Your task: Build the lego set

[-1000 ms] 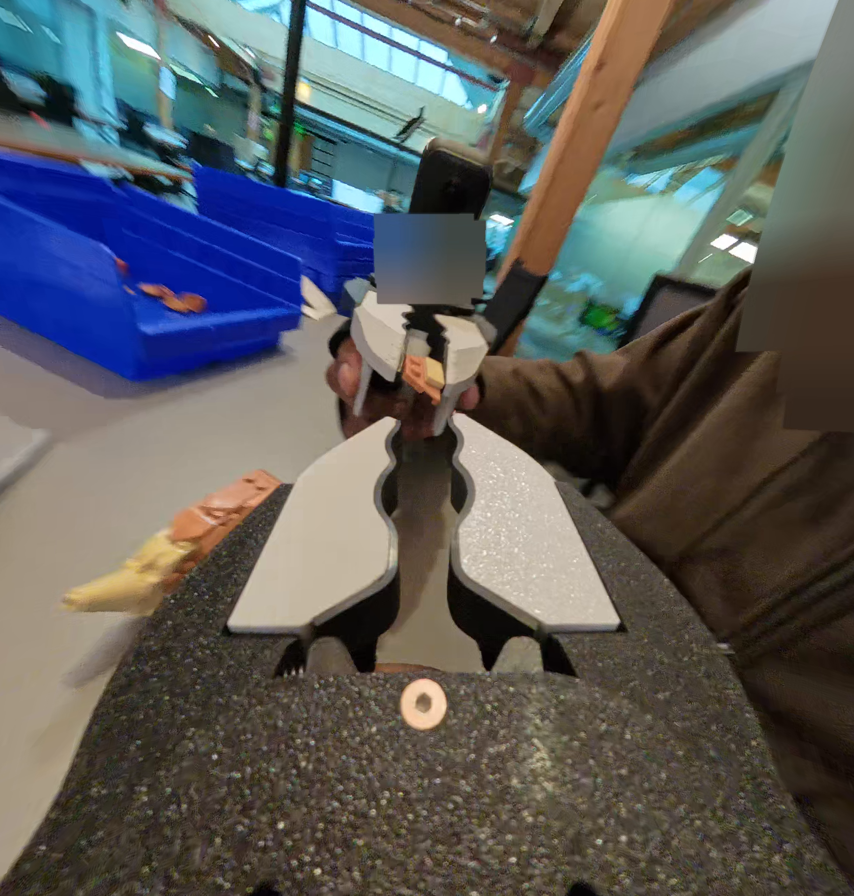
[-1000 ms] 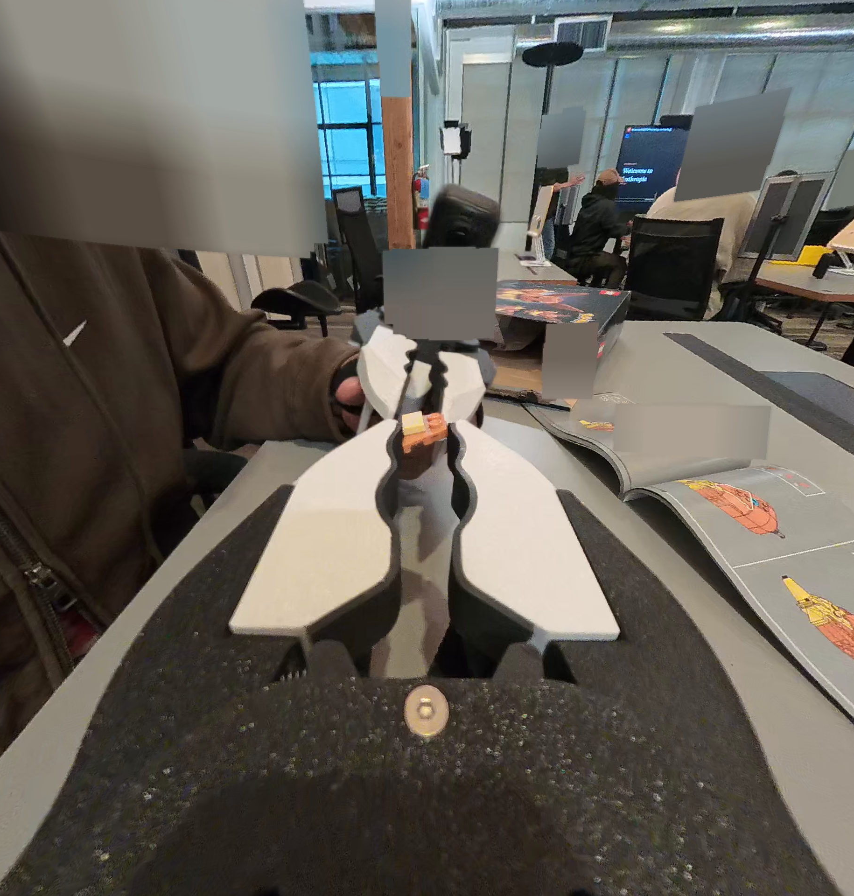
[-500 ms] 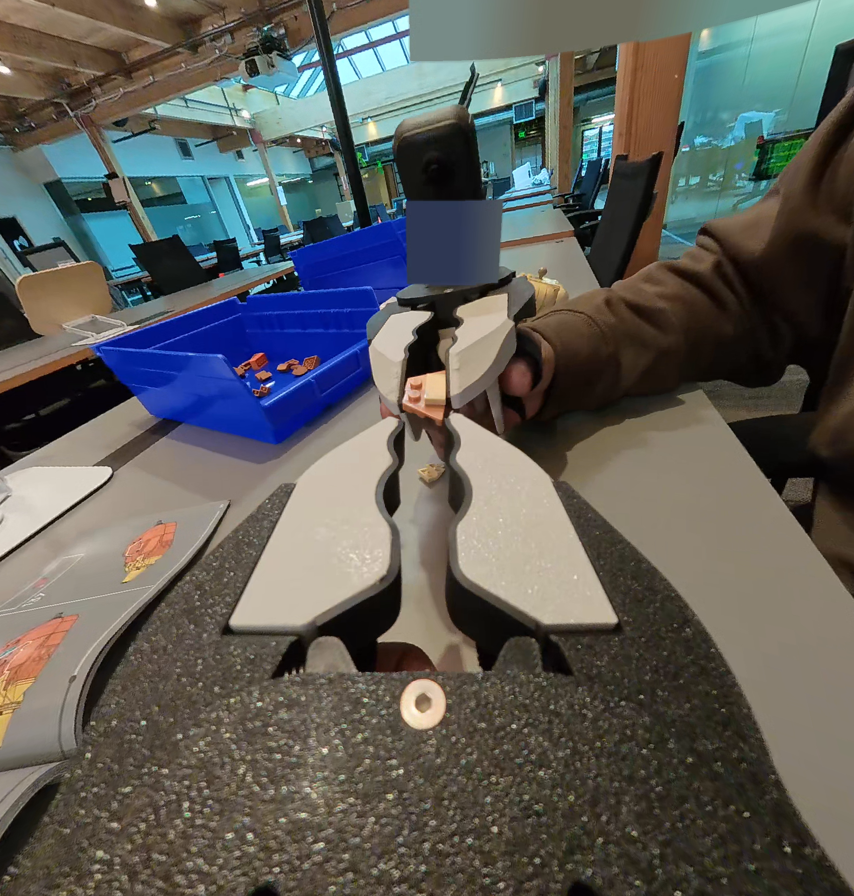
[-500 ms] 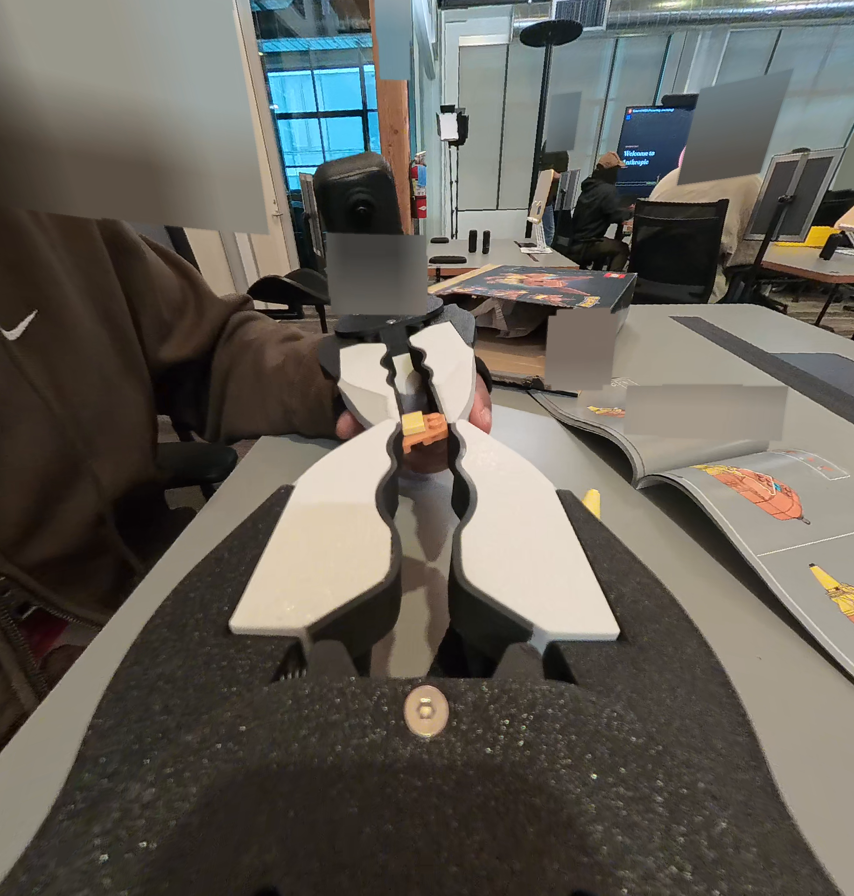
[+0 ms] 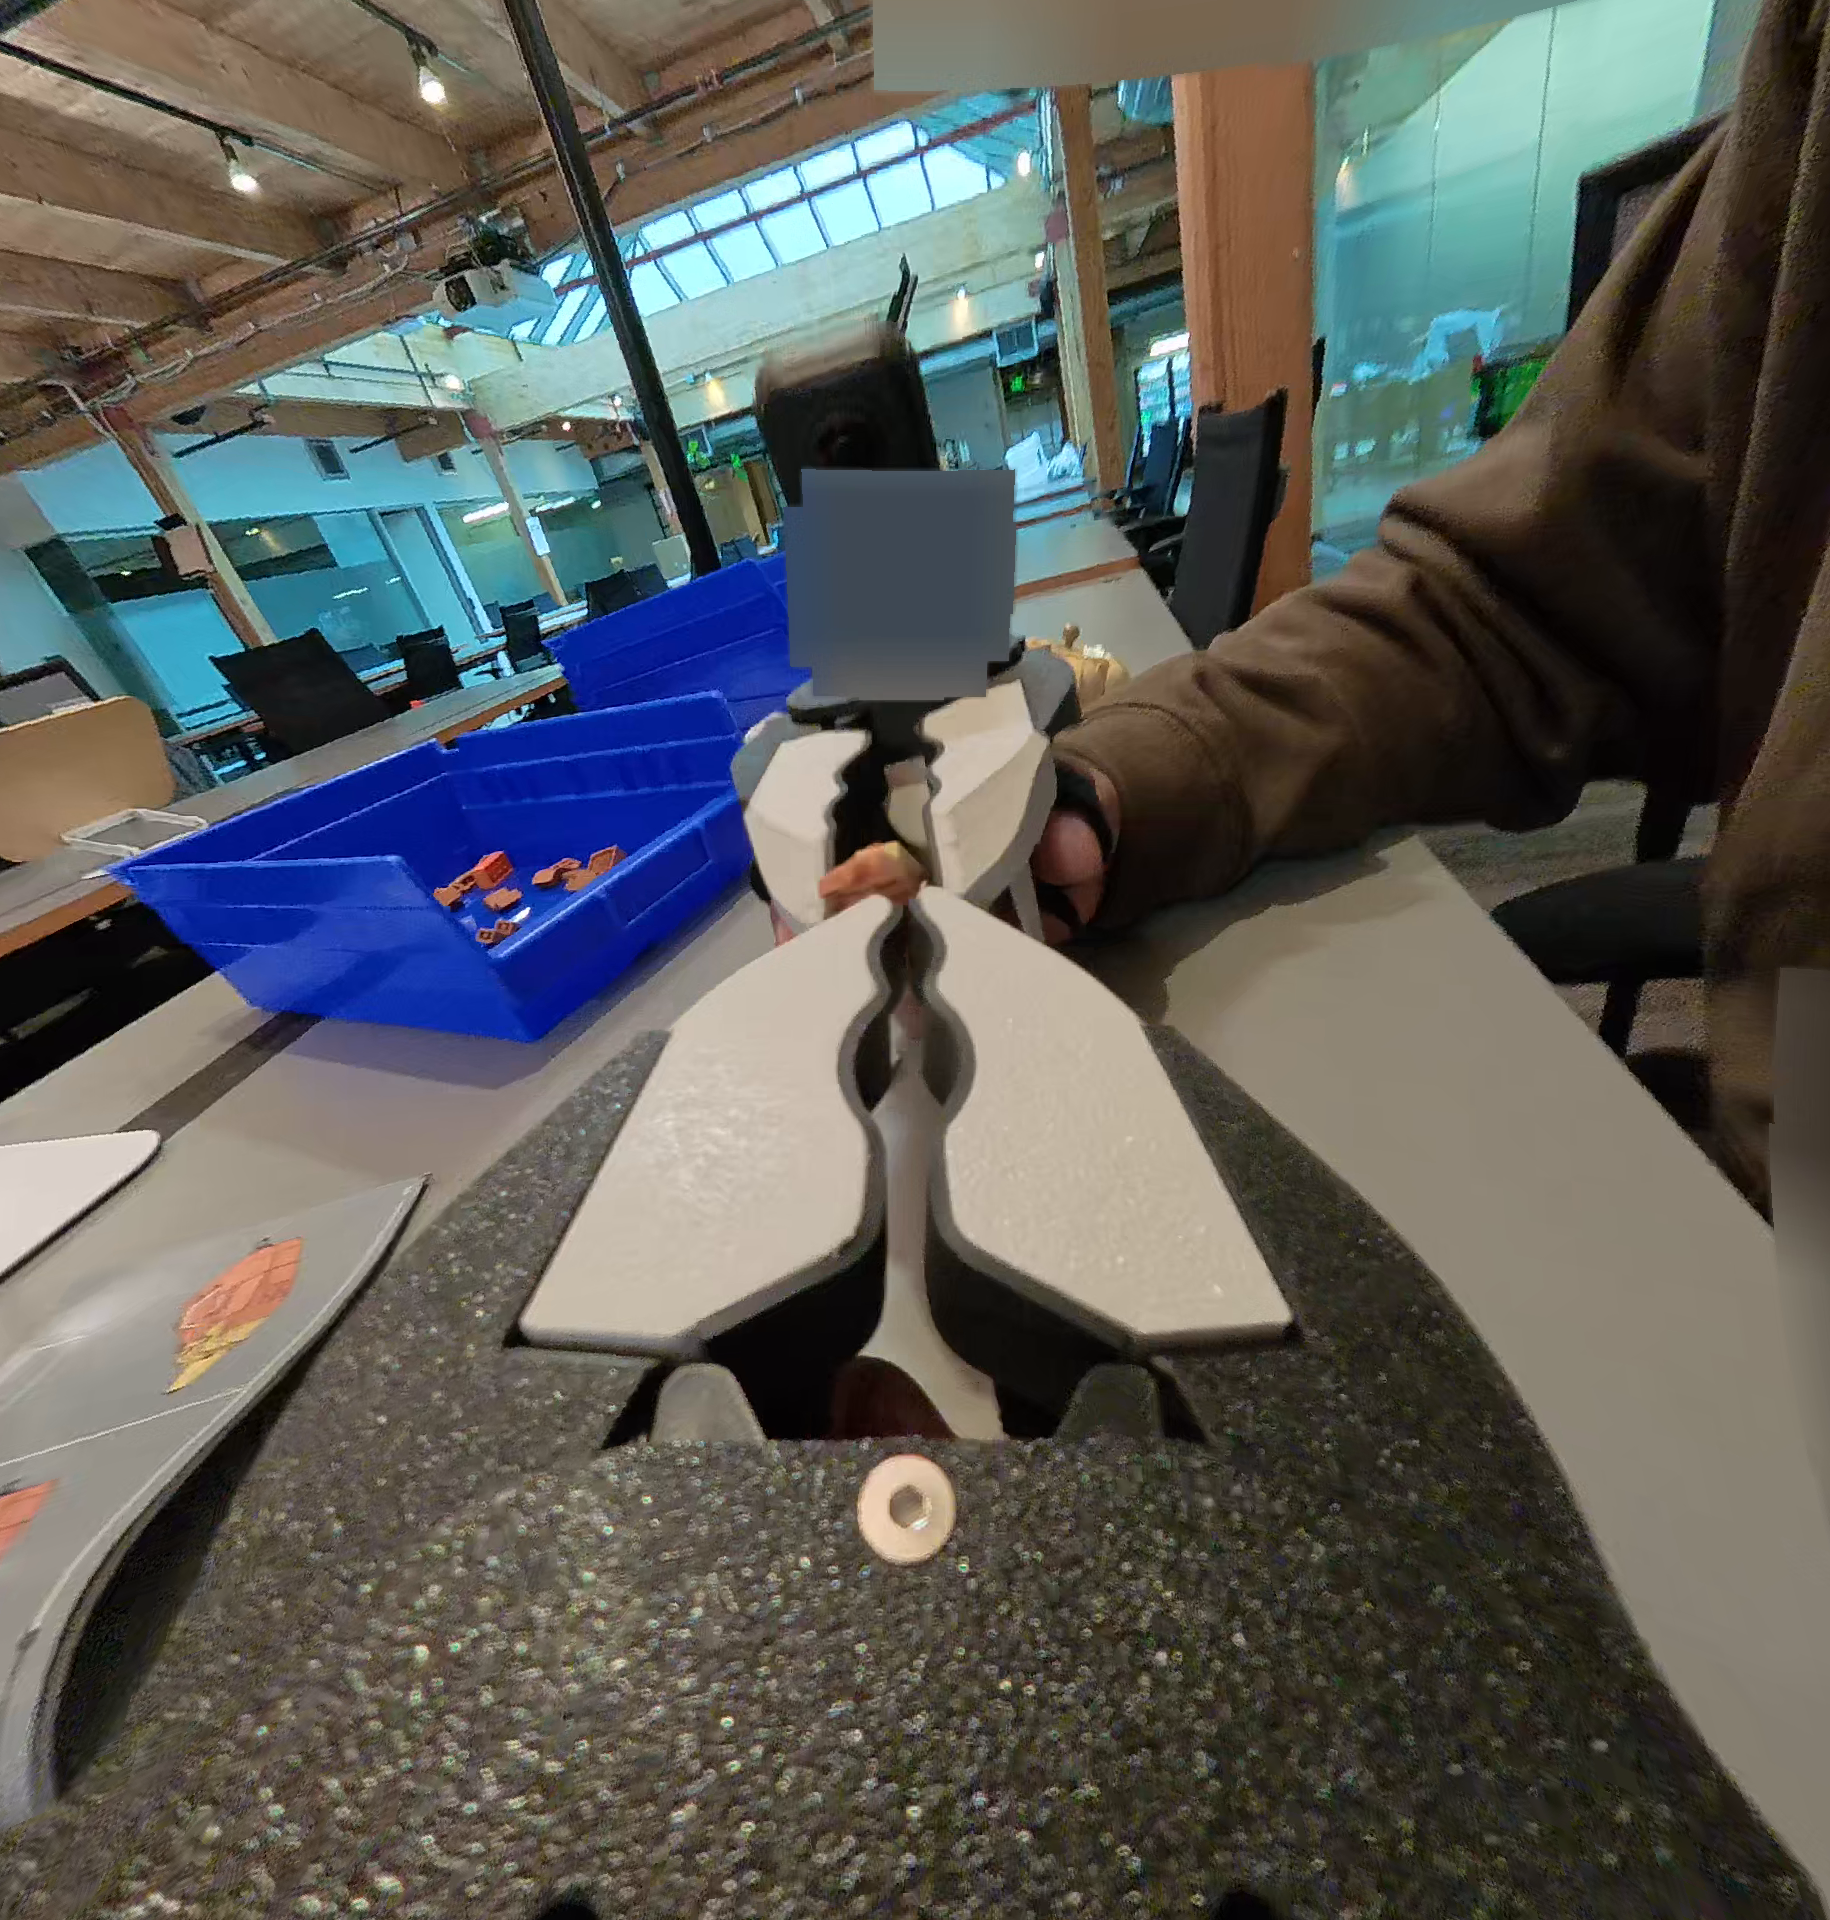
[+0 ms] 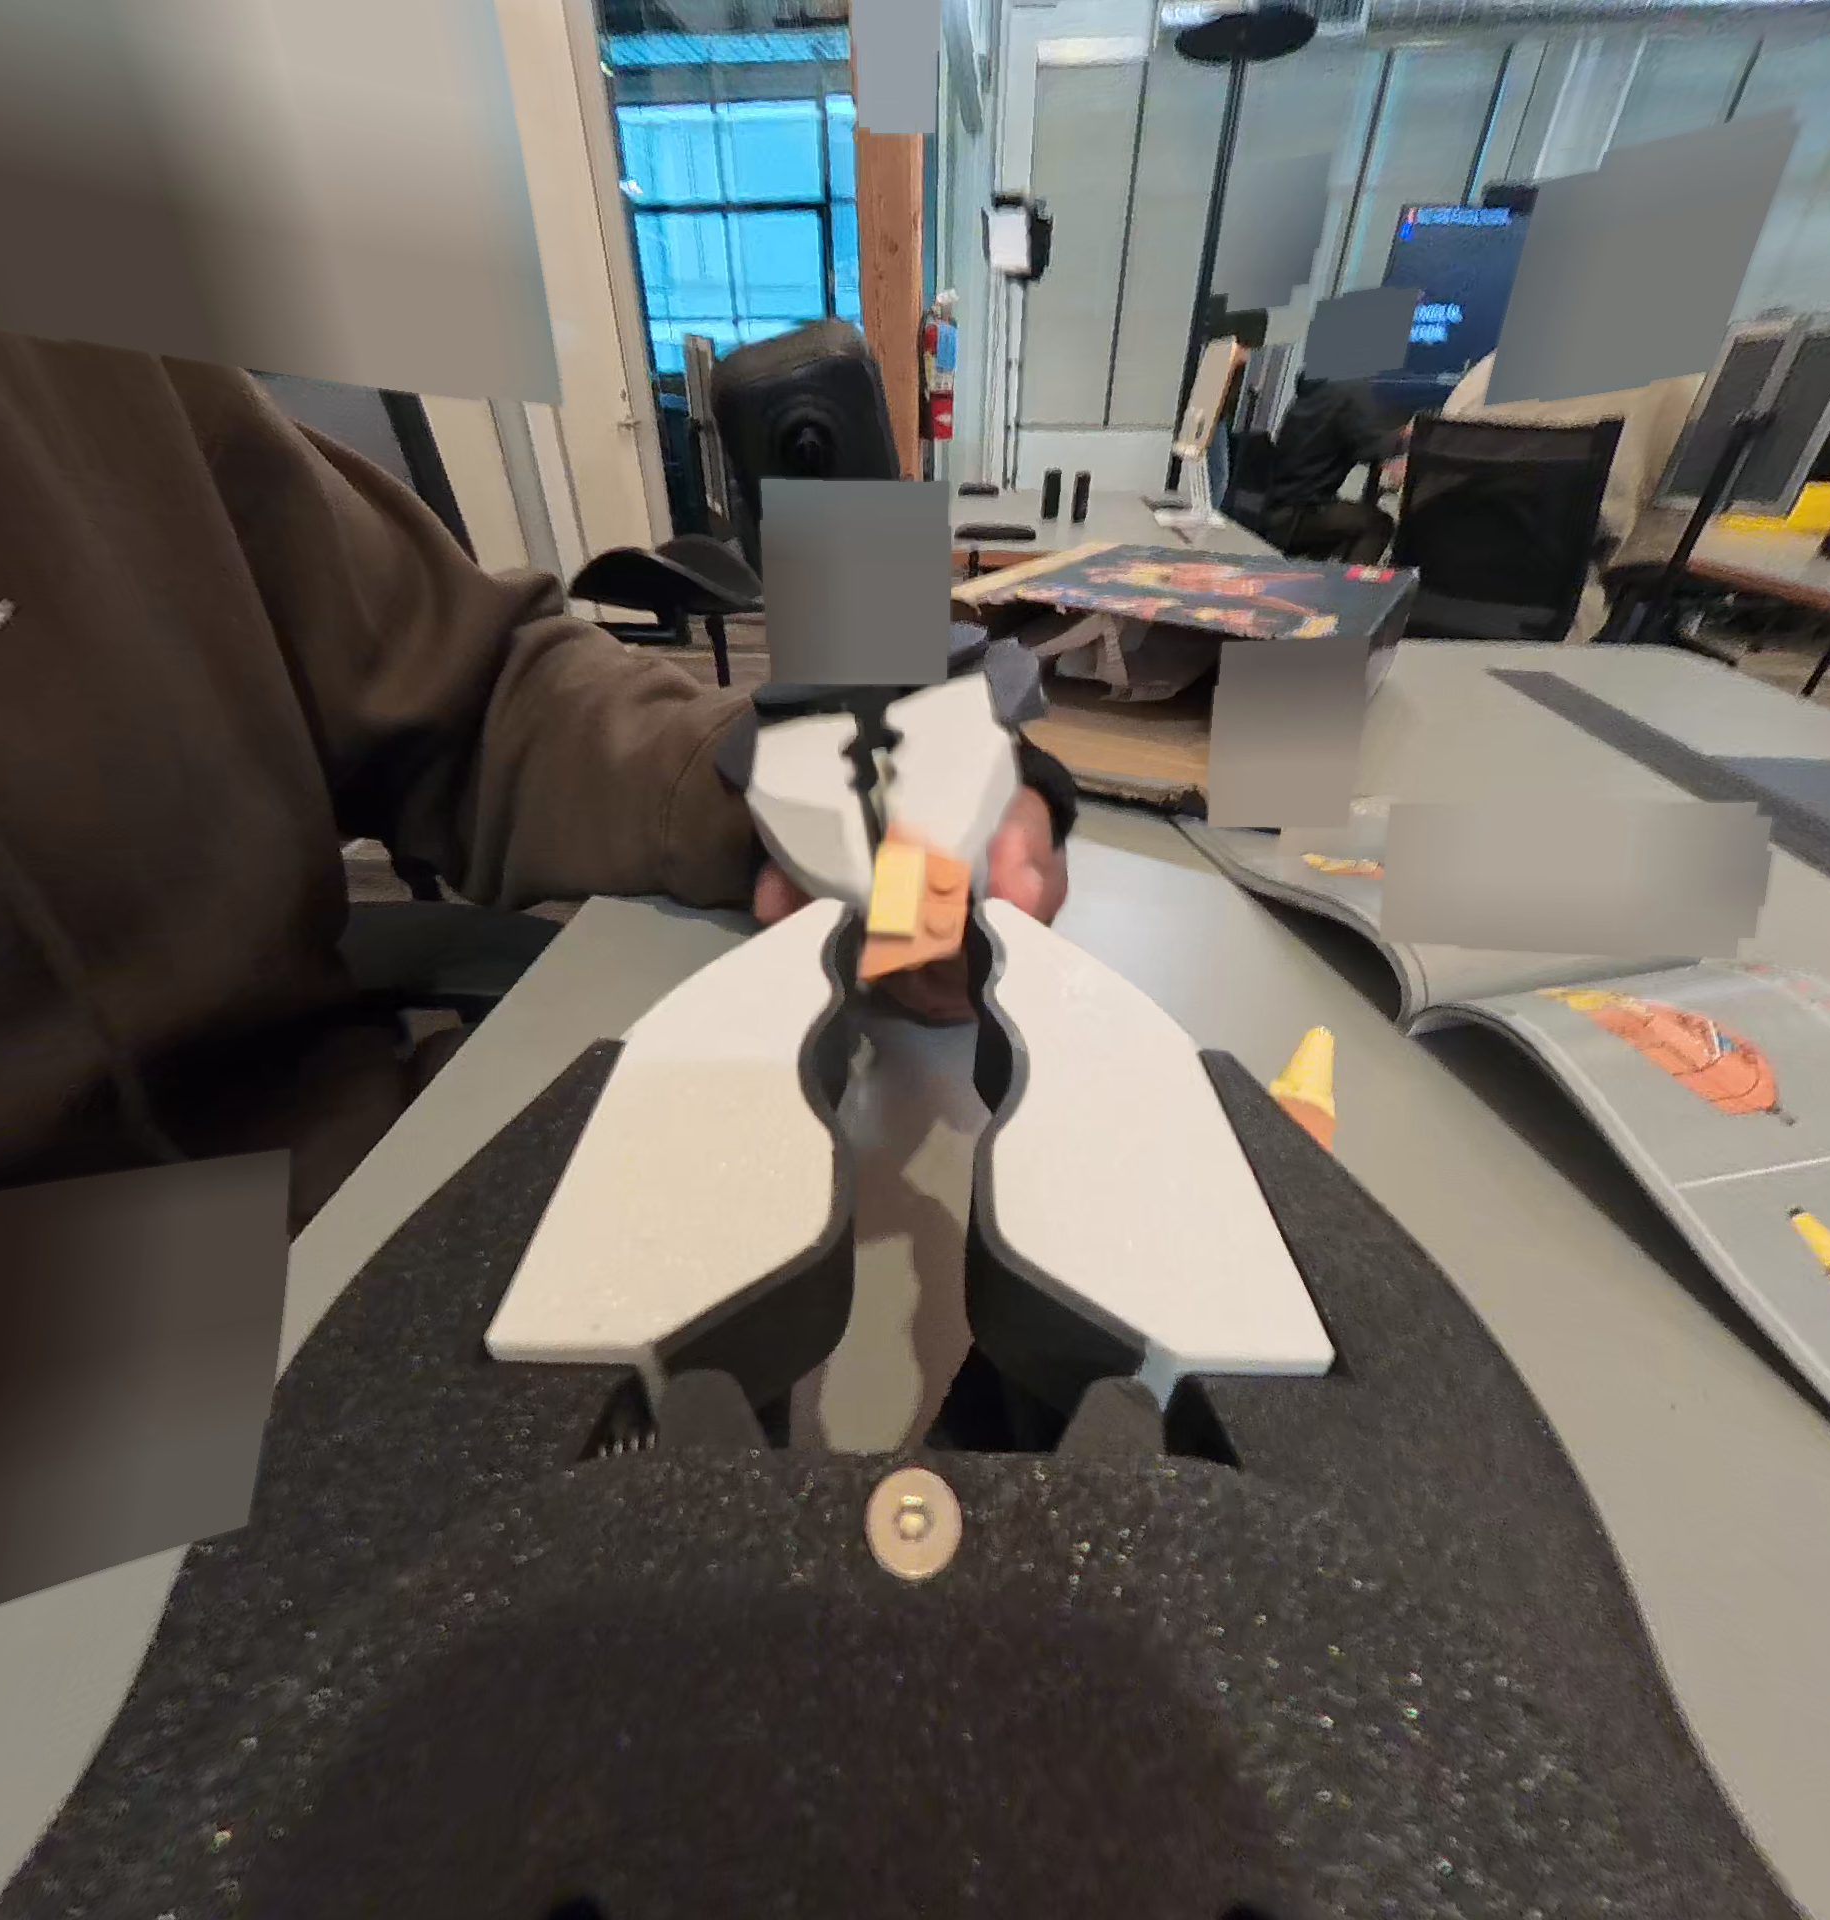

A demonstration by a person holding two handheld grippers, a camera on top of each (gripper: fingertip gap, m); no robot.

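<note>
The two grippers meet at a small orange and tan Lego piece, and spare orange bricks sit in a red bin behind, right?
Not quite: the left wrist view shows the bin is blue, not red. The left gripper and right gripper do meet at the orange and tan Lego piece, with spare orange bricks in that bin behind.

The left gripper (image 5: 903, 914) and the right gripper (image 6: 911, 920) are each faced with coarse black foam, speckled and rough, into which a bright metal washer (image 5: 906, 1508) is set. Their fingers (image 5: 724, 1164) are made of pale grey plastic with a finely grained, matt finish. The lego pieces (image 6: 916, 904) are moulded in smooth, slightly glossy plastic. The blue bin (image 5: 371, 935) is of shiny plastic. The grey surface (image 5: 1410, 1091) looks smooth and matt. The instruction booklet (image 6: 1669, 1091) is printed on satin paper. The brown sleeve (image 5: 1410, 675) is of soft cloth.
</note>
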